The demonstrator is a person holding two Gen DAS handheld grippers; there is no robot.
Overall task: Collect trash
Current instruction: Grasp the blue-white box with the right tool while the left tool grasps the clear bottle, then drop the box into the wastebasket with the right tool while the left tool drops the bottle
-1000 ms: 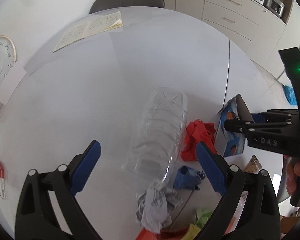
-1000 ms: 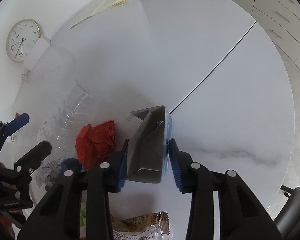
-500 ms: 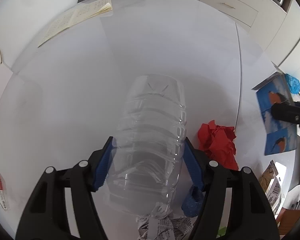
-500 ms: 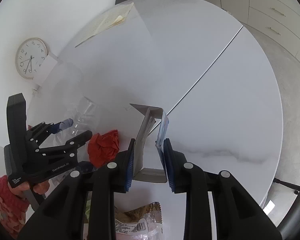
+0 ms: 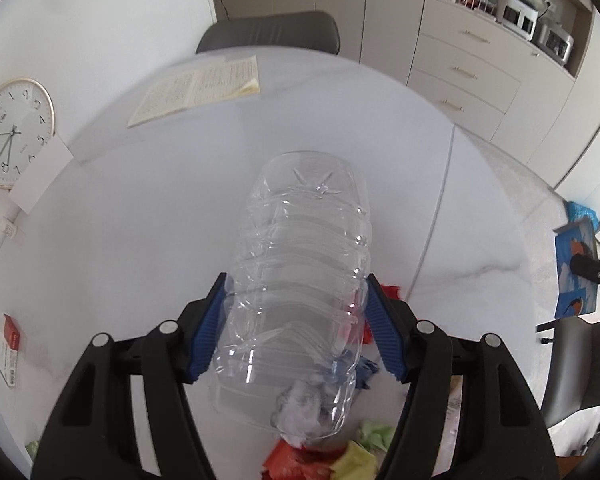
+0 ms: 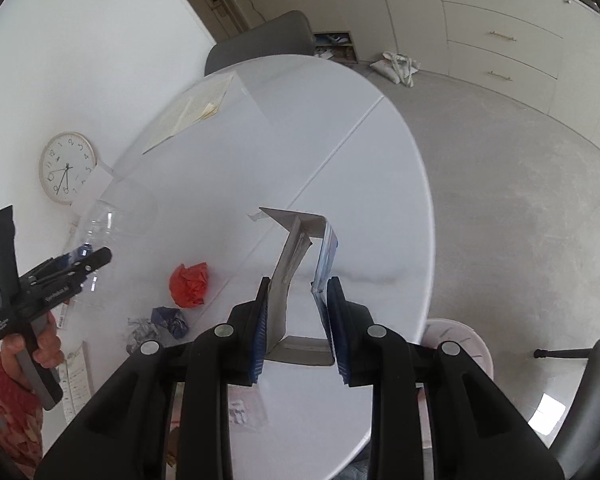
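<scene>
a clear plastic bottle (image 5: 300,276) is clamped in the left hand-held gripper (image 5: 296,328) above the bench (image 5: 140,200); a flattened carton (image 6: 300,264) is pinched by the right hand-held gripper (image 6: 300,328), above the bench edge.

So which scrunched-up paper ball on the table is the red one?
The red paper ball sits farthest back on the table. The dark blue ball and the grey printed ball lie nearer the camera.

White round table (image 5: 140,216), grey chair (image 5: 268,32) (beige drawers (image 6: 500,36) behind)
</scene>
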